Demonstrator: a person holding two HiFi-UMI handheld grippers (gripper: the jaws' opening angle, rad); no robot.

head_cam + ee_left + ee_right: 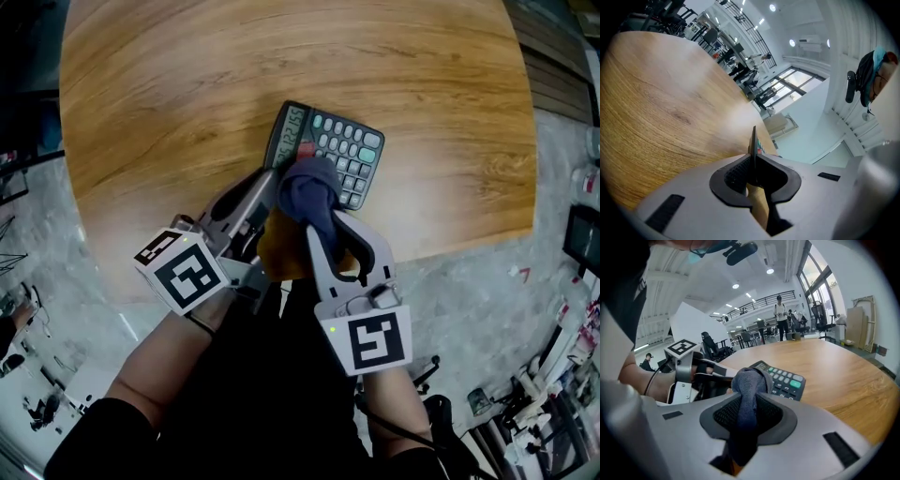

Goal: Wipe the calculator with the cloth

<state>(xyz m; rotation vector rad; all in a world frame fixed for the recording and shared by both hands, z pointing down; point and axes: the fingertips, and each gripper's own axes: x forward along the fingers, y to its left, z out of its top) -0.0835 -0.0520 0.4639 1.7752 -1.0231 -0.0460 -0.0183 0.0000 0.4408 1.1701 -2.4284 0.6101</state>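
1. Calculator [330,150], dark grey and flat, with pale grey keys, one green key and a display strip showing digits, is at the centre of the head view. It is over the near part of the round table of light brown wood [187,94], and its display end points to the upper left of the frame.
2. The left gripper [269,181], grey plastic with black pads, comes in from the lower left of the head view. Its jaws are closed on the left edge of the calculator, near the display. In the left gripper view the calculator [753,140] shows edge-on, as a thin dark plate pinched between the pads of the left gripper [753,161].
3. The right gripper [323,230] comes in from the lower middle of the head view and clamps a dark blue cloth of soft fabric [312,190], bunched into a lump. In the right gripper view the cloth [749,390] runs between the pads of the right gripper [749,411], pressed from both sides, and its rounded top stands out beyond the jaw tips.
4. In the head view the lump of cloth covers the lower left part of the calculator. In the right gripper view the calculator [785,380] shows just behind the cloth, to its right.
5. Whether the calculator lies flat on the table or is lifted, I cannot tell.
6. An orange-brown thing [281,251] shows below the cloth, between the two grippers; what it is I cannot tell.
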